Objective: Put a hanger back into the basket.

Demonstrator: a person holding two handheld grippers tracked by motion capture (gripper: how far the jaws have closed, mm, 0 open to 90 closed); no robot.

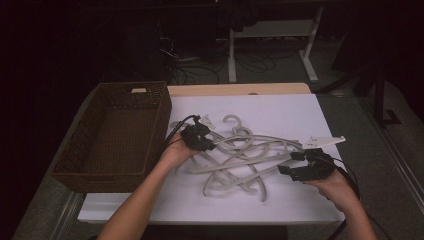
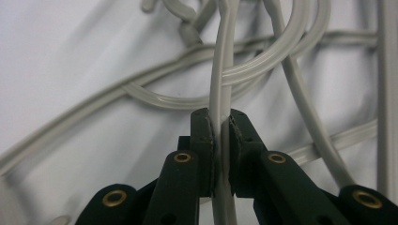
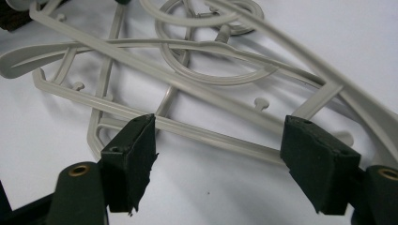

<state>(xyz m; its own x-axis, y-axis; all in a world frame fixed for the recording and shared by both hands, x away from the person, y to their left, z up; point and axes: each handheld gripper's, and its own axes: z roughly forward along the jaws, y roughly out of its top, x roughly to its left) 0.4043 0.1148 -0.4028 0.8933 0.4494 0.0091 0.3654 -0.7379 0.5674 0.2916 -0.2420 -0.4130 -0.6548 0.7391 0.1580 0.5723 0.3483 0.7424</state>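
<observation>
Right gripper point(image 1: 299, 159), lower right of frame: jaws apart, holding nothing, at the tangle's right edge. Left gripper point(image 2: 220, 123), mid-frame: clamped on one grey hanger bar point(image 2: 221, 70), running away between its pads. Wicker basket point(image 1: 102, 172) beyond, left, nearest that hand.

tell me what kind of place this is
Probably a lab or workshop set up for recording: a white-topped table with tangled grey plastic hangers beside a brown wicker basket, desk legs and loose cables behind.
</observation>
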